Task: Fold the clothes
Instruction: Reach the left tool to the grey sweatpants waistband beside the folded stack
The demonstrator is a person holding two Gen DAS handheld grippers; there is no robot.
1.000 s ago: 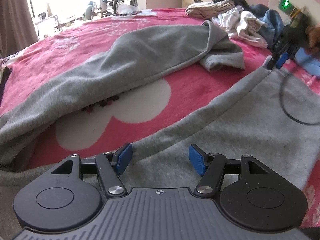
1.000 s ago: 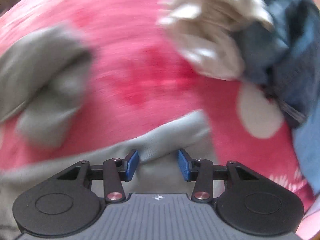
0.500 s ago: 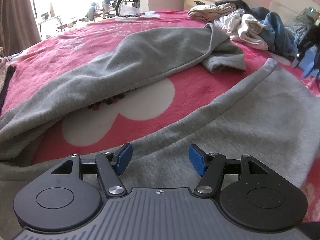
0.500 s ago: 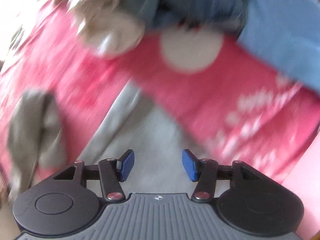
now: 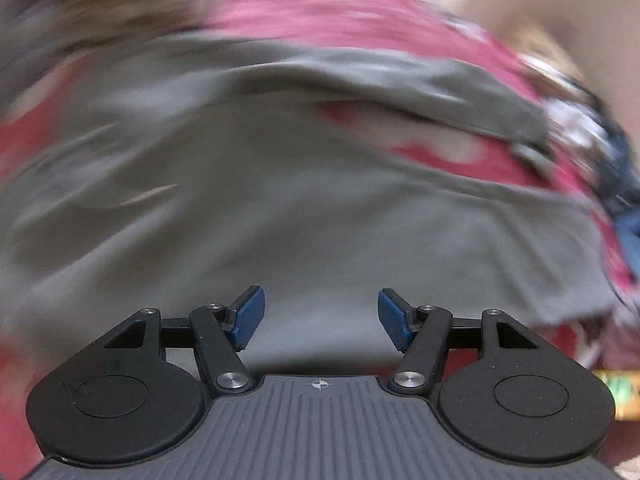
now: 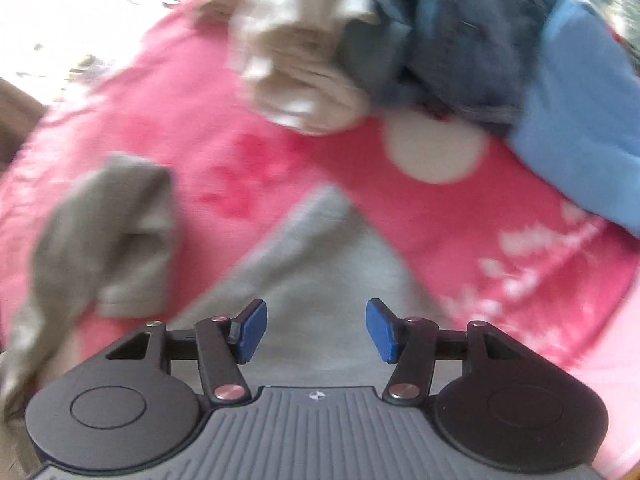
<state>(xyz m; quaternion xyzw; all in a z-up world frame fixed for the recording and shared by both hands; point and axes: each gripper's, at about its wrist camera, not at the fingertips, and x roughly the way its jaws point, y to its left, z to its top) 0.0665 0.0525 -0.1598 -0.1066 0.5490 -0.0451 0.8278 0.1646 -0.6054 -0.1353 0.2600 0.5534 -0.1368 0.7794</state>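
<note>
The grey sweatshirt (image 5: 304,208) is spread flat on the pink floral blanket (image 5: 340,12) and fills most of your left wrist view, though that shot is badly smeared, so don't trust fine detail. One long fold of it runs across from about 9 o'clock up toward 2 o'clock, with a sliver of blanket showing under it.

In your right wrist view, a pointed corner of the same grey sweatshirt (image 6: 320,264) sits dead centre, right beyond the tongs, and its bunched-up sleeve (image 6: 108,236) lies off at 9 o'clock.

Your left gripper (image 5: 319,318) has its blue pads spread apart with nothing between them, only grey cloth below. Your right gripper (image 6: 316,330) is the same deal: pads apart, nothing pinched, and its jaws have just been opening wider.

Further out on the right side, a pile of crumpled cream clothes (image 6: 300,64) sits at 12 o'clock, with dark blue denim (image 6: 452,36) beside it at 1 o'clock and a light blue piece (image 6: 584,128) at 2 o'clock.
</note>
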